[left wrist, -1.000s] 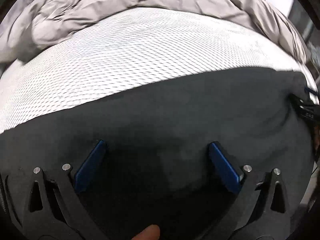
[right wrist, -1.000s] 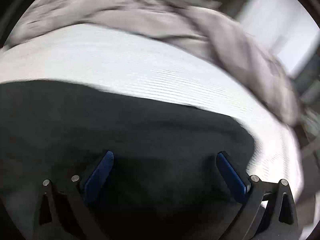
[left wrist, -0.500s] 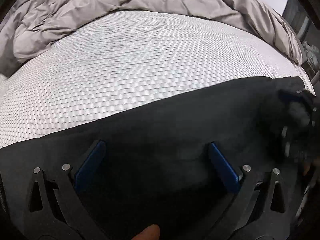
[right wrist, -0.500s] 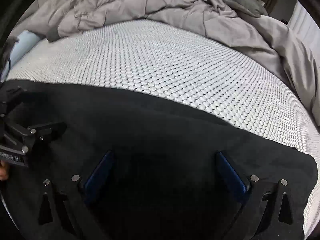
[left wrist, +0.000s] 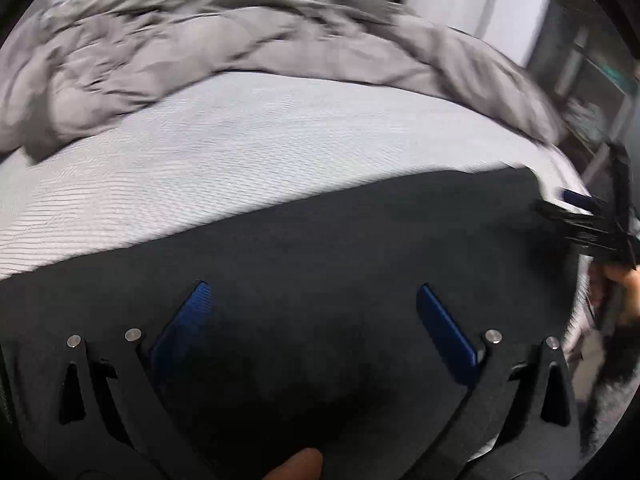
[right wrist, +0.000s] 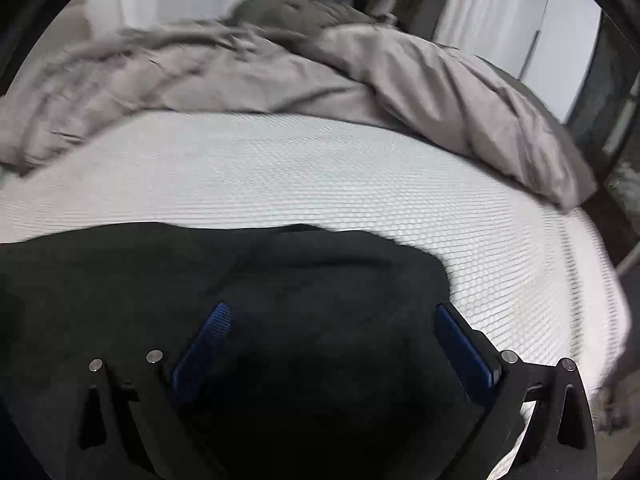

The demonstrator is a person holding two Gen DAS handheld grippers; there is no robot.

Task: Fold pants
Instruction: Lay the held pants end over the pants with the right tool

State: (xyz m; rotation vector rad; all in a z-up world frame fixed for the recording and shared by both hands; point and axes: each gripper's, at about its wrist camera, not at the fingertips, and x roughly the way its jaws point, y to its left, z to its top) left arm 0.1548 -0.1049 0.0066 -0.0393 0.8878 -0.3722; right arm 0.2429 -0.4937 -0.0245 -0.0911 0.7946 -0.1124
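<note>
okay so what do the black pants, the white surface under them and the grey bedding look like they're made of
Black pants: soft matte fabric, maybe fleece or cotton knit; no sheen, gentle folds.
White surface: a textile mattress cover, seemingly knitted or quilted, going by its honeycomb relief pattern.
Grey bedding: a smooth woven duvet, probably cotton or microfibre; puffy, with crisp creases.

The black pants (left wrist: 320,248) run off the left and lower edges in both wrist views, so their full outline cannot be told. In the left wrist view the right tongs (left wrist: 576,204) are smeared by motion at the right edge, their jaws unreadable. The grey duvet (right wrist: 280,72) and the room behind it are blurred. A fingertip (left wrist: 298,466) is cut by the bottom edge.
</note>
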